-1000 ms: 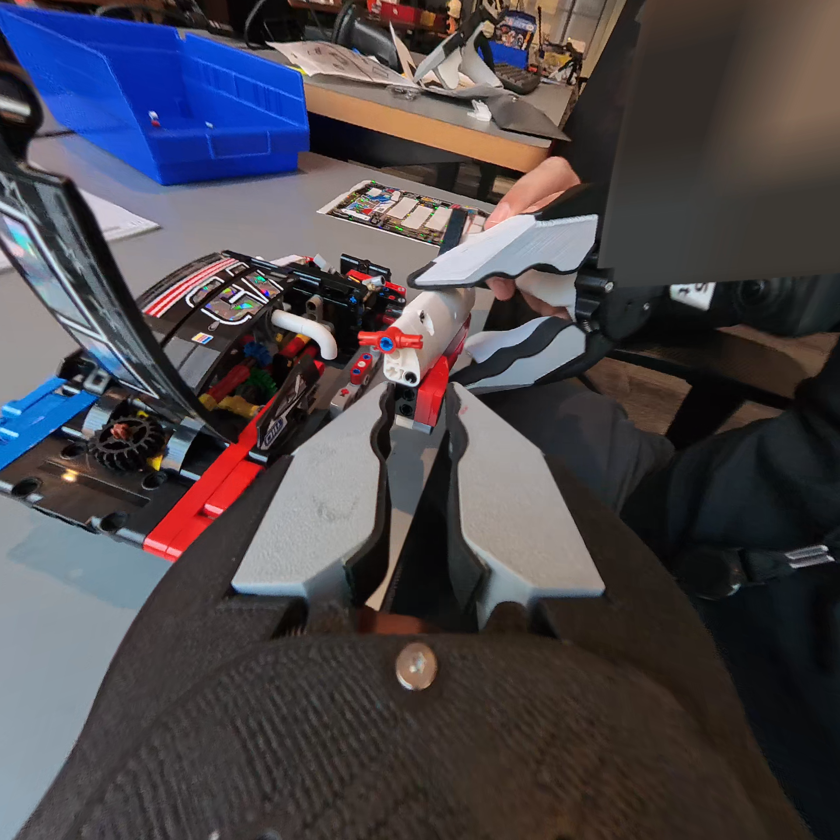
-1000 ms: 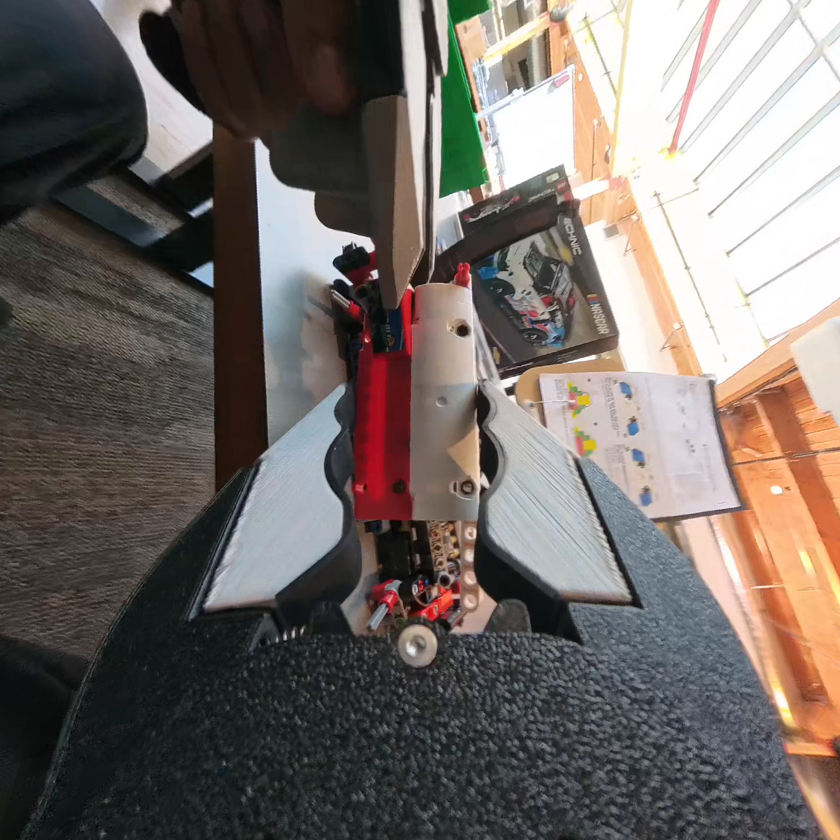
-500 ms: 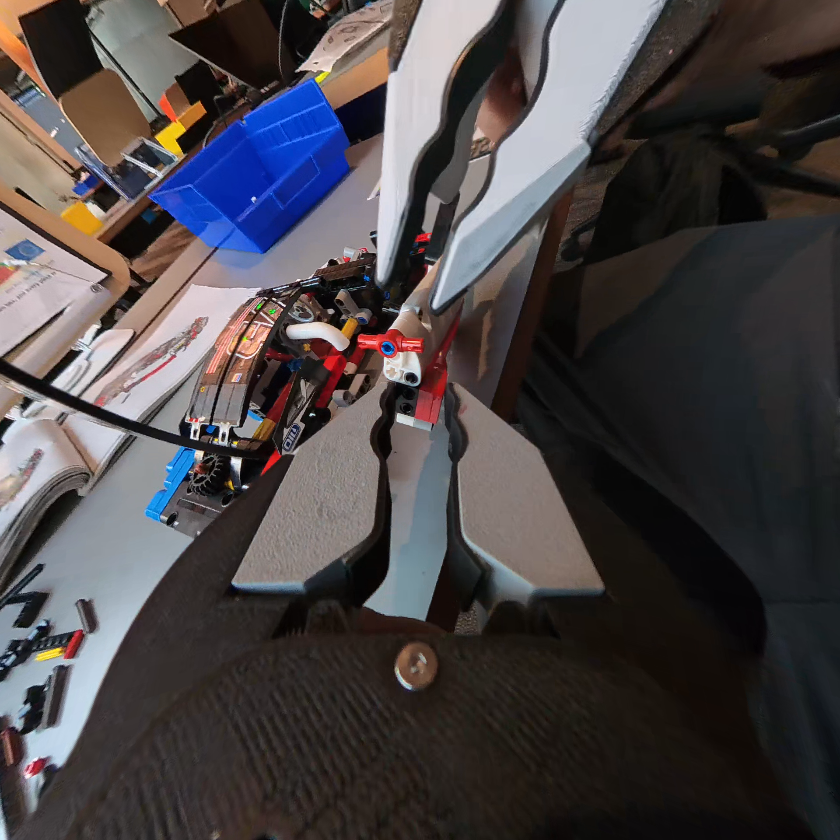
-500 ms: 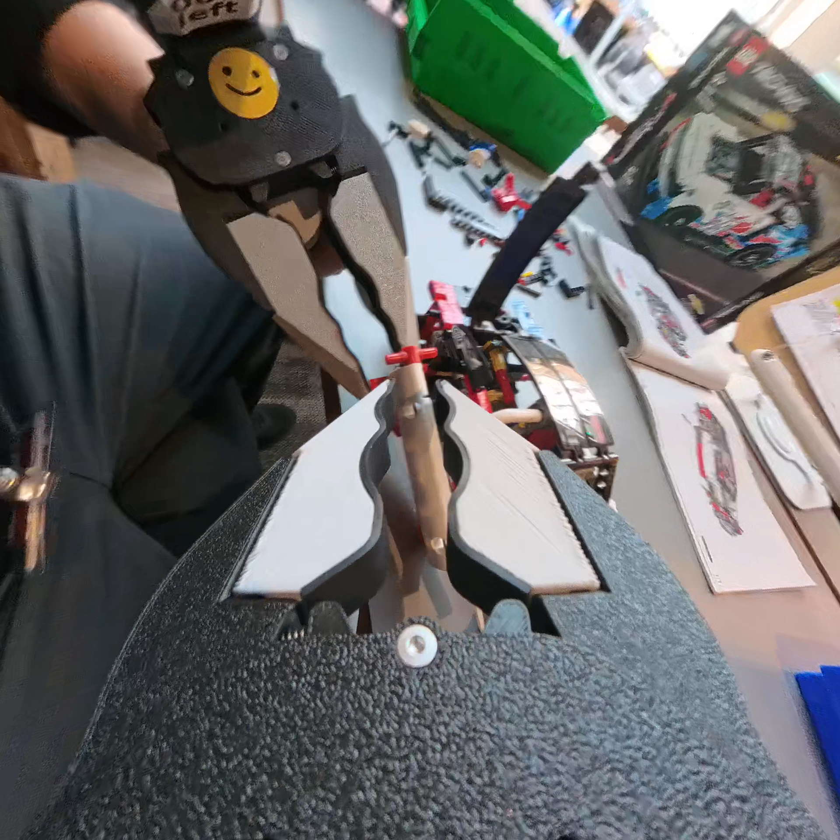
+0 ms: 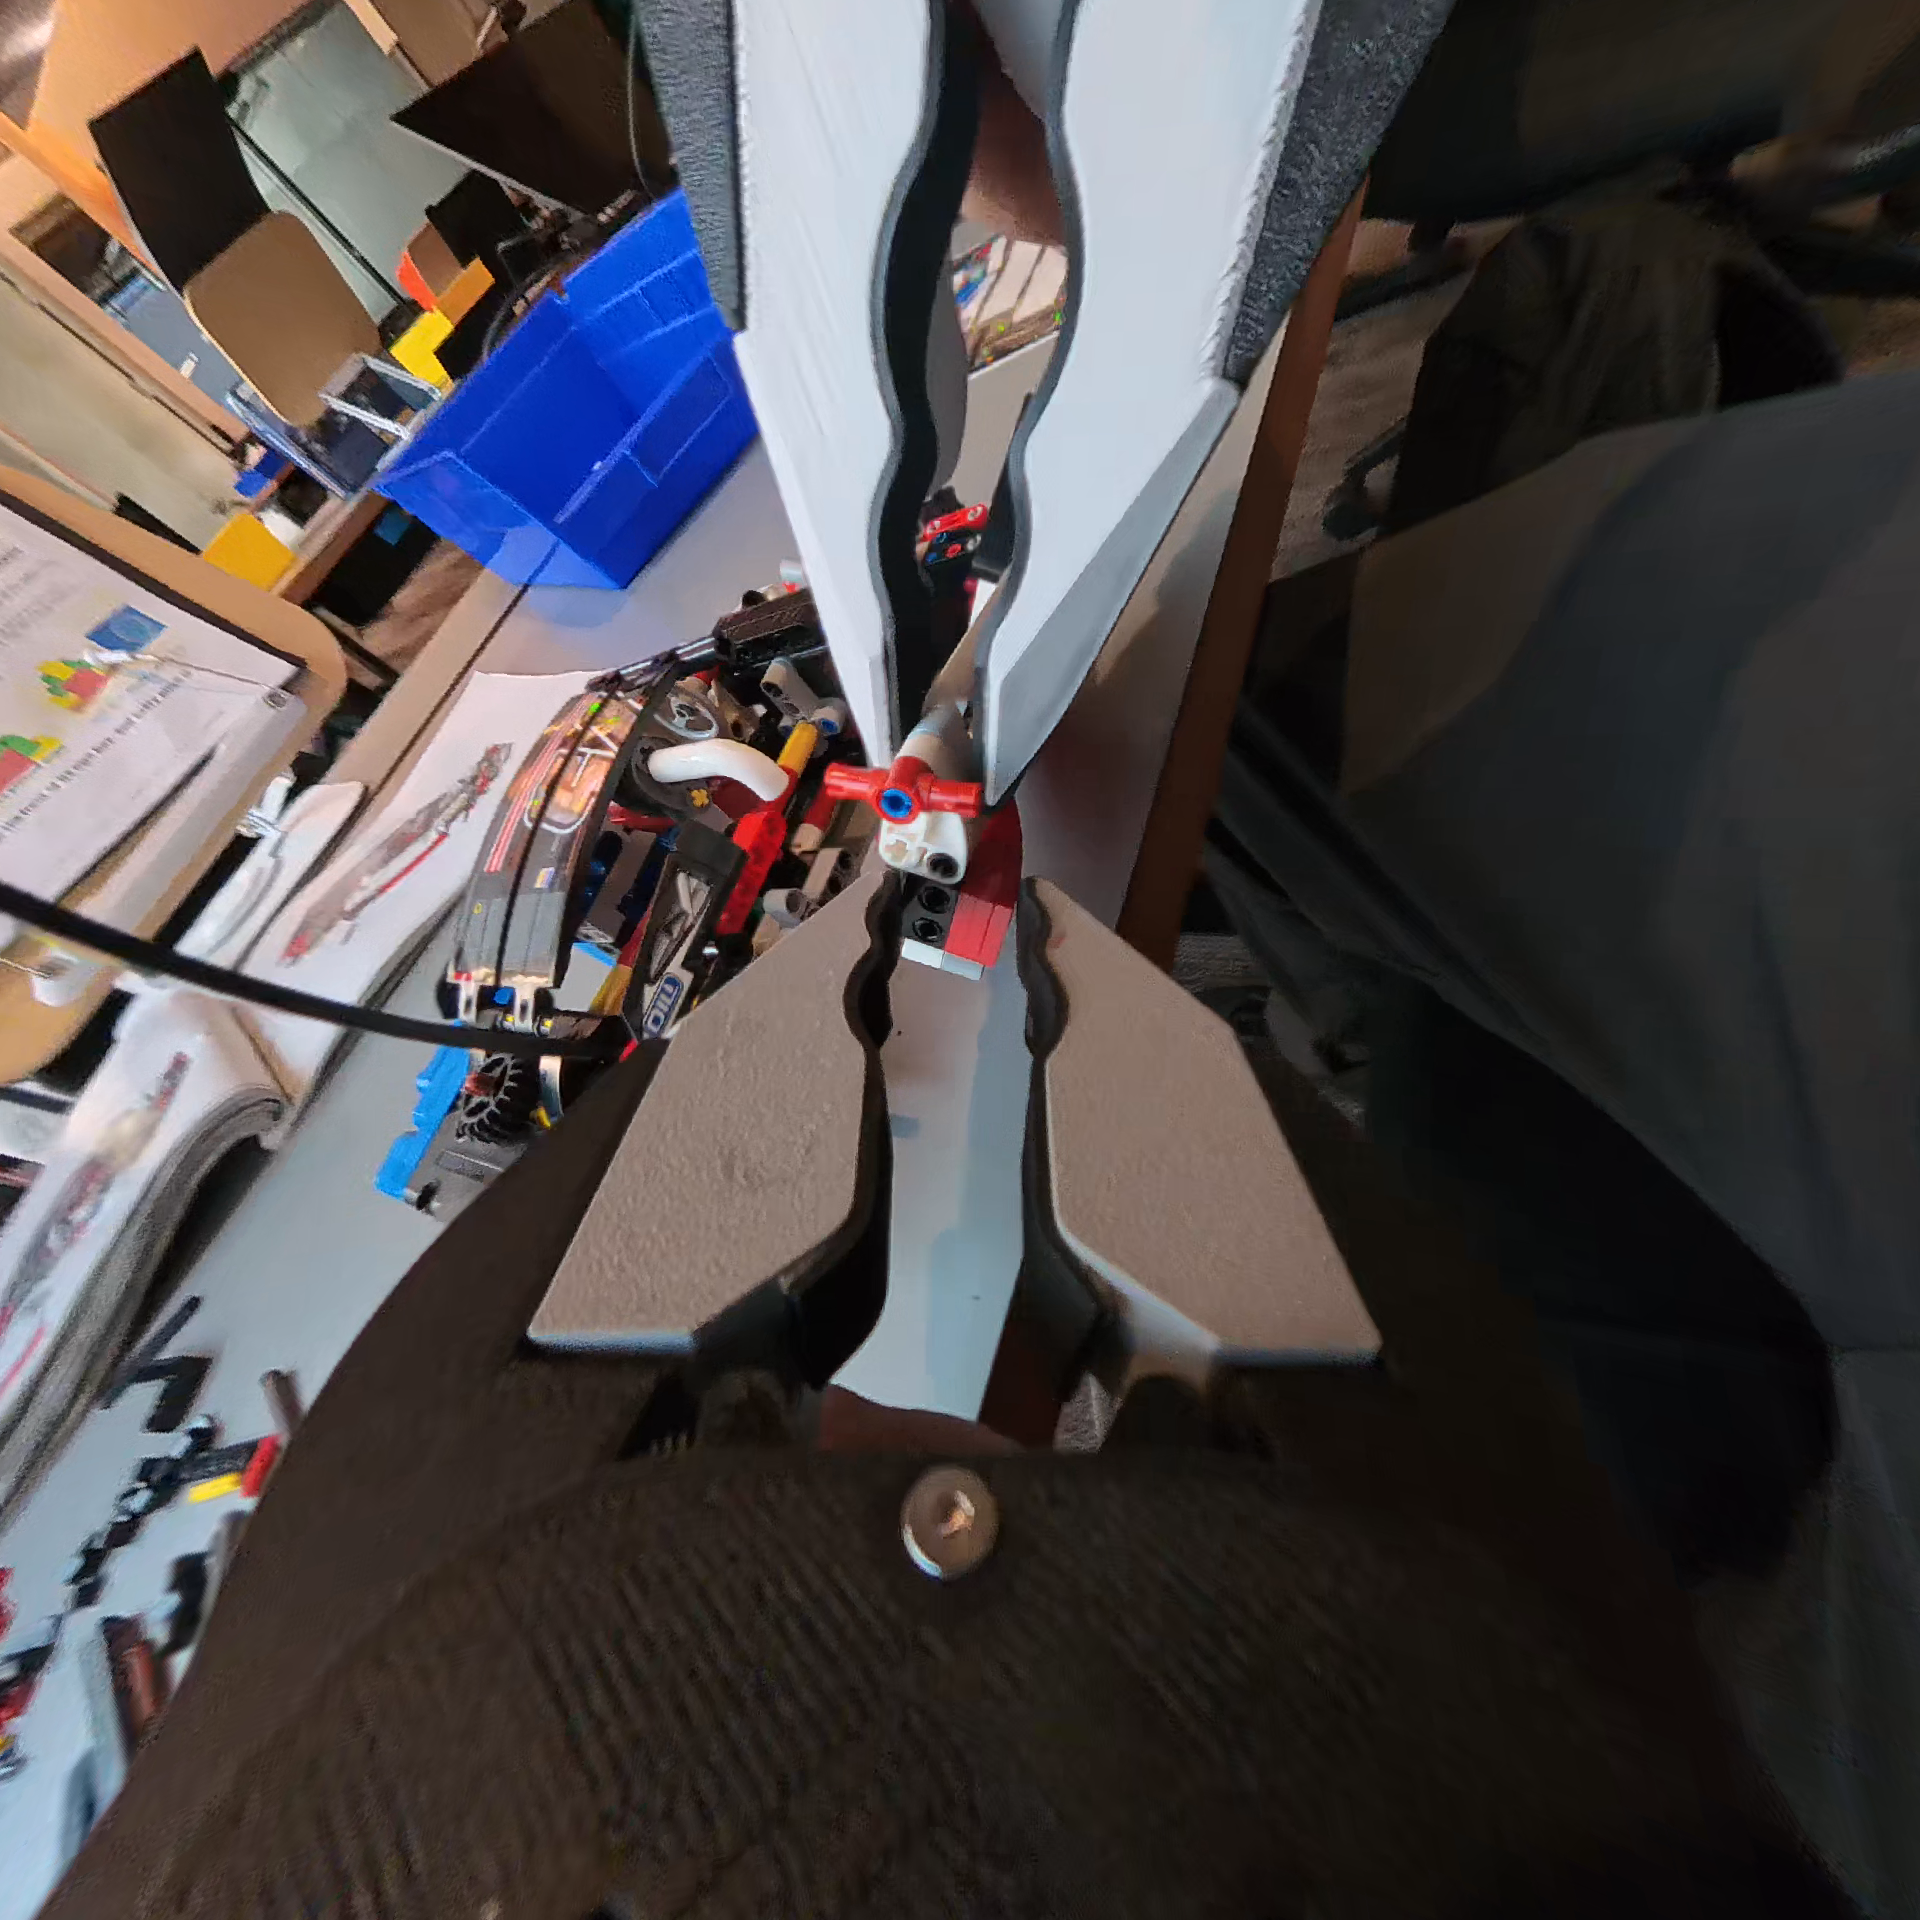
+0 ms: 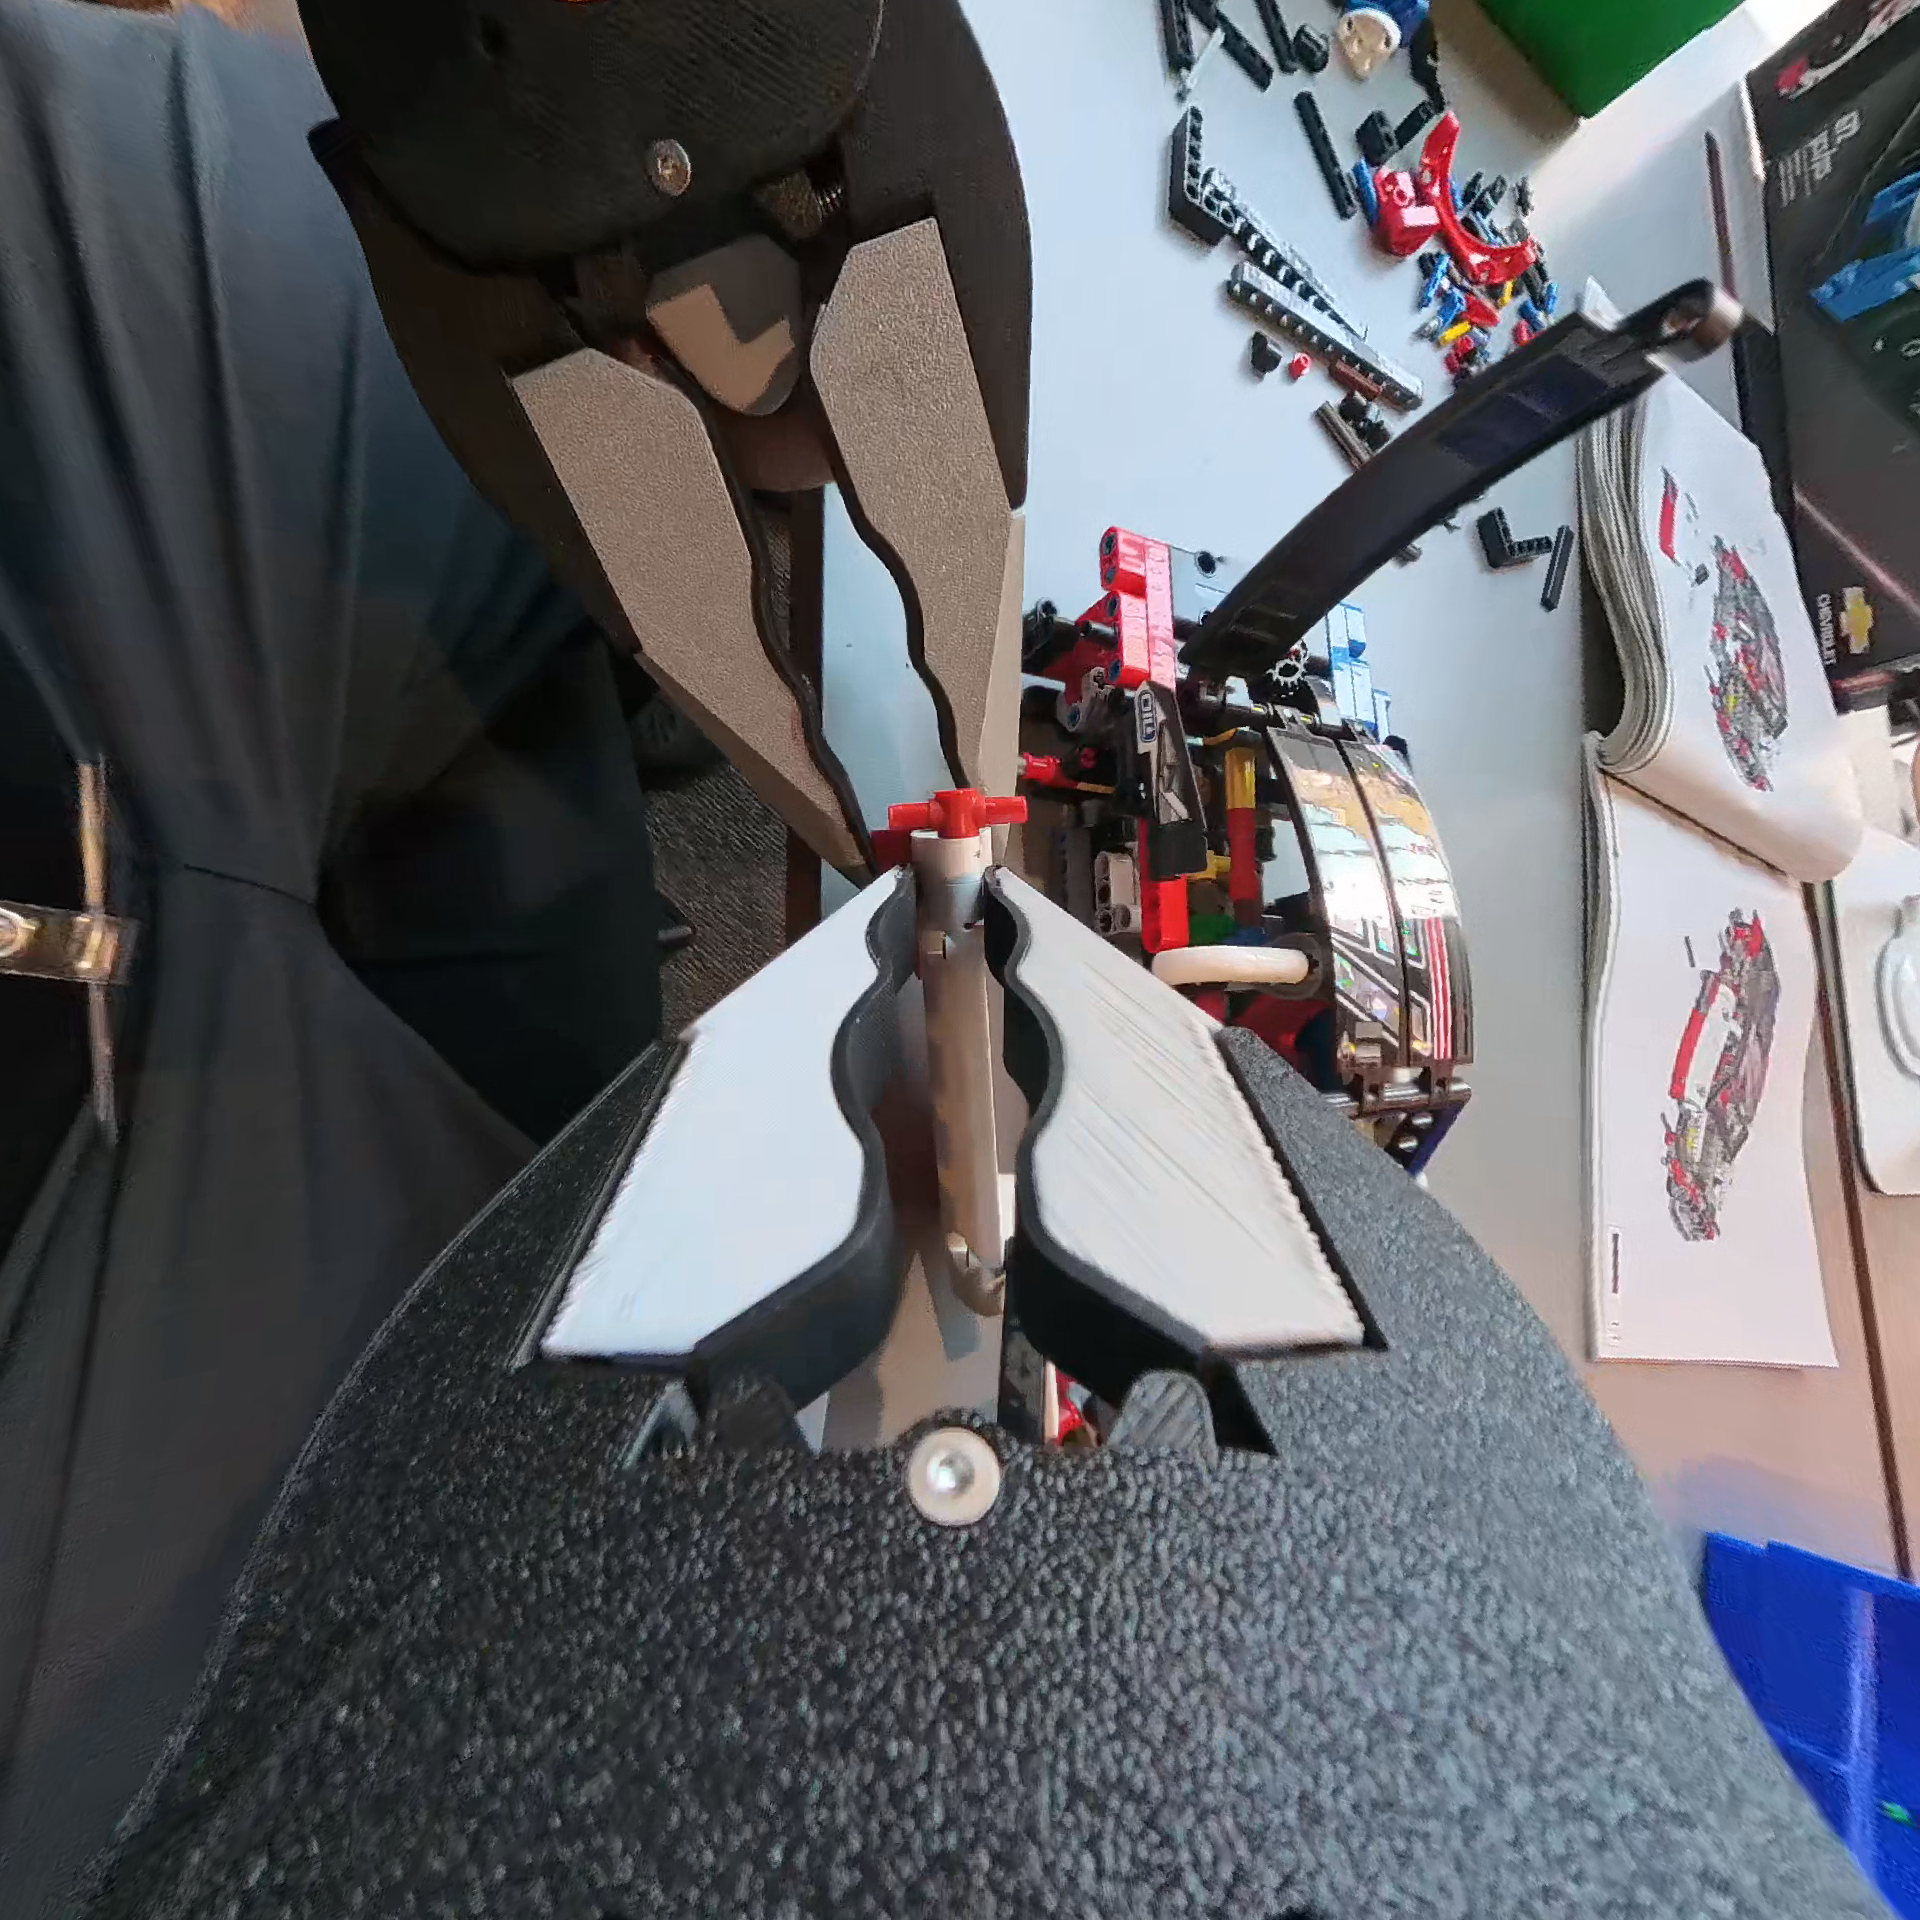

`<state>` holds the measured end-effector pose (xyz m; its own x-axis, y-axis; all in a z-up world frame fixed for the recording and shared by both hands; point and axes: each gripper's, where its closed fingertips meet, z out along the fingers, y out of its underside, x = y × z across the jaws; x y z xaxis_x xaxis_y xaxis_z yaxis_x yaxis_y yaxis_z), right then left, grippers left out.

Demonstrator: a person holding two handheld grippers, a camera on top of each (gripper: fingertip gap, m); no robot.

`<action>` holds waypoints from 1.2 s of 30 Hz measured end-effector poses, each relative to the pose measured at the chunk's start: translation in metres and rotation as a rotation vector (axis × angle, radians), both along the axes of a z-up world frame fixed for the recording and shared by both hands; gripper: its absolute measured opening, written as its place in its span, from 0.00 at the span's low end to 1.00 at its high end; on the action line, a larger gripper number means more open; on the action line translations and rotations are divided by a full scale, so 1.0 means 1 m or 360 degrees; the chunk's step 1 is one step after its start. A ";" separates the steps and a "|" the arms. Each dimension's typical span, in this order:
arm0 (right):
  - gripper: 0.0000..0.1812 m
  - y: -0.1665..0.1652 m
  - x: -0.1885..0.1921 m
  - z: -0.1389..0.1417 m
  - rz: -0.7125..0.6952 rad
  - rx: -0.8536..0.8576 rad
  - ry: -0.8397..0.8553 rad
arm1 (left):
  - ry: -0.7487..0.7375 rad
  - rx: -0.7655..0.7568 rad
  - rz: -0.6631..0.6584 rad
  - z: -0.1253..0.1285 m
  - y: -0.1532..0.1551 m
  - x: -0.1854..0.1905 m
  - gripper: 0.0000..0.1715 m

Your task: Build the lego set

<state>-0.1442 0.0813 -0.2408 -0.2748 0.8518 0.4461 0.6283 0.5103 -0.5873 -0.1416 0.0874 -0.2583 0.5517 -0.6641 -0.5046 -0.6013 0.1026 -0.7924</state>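
Observation:
A white and red panel assembly [image 5: 951, 914] with a red cross connector [image 5: 902, 795] on its end is held between both grippers at the table's near edge. My left gripper [image 5: 956, 899] is shut on its red and black end. My right gripper [image 6: 945, 881] is shut on the same assembly [image 6: 956, 1039], seen edge-on, with the connector [image 6: 951, 810] just past the tips. Each gripper faces the other tip to tip. The partly built car [image 5: 623, 831] lies on the table [image 5: 312, 1247] right beside it, also in the right wrist view [image 6: 1299, 831]. I cannot tell whether the assembly touches the car.
A black curved panel [image 6: 1455, 468] stands up from the car. Loose pieces [image 6: 1351, 208] lie beyond it, open instruction booklets [image 6: 1704, 1039] and the set's box [image 6: 1849, 312] to the right. A blue bin [image 5: 582, 436] is at the back. A person's dark clothing [image 5: 1558, 831] is close by. The tips of both grippers are at nearly the same place.
Both grippers have turned with the assembly still held: the right gripper now comes down from the top of the left view, and the panel shows edge-on in the right view.

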 end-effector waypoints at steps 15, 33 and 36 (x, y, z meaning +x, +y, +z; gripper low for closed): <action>0.06 0.026 0.042 0.026 -0.0209 -0.0290 0.0196 | -0.0220 -0.0485 0.0331 0.051 0.005 -0.034 0.13; 0.05 0.026 0.094 0.042 -0.0143 -0.0284 0.0309 | 0.0654 -0.0700 0.0583 0.007 0.047 -0.032 0.05; 0.05 0.025 0.096 0.041 -0.0146 -0.0279 0.0288 | 0.0594 -0.0730 0.0452 0.008 0.038 -0.015 0.04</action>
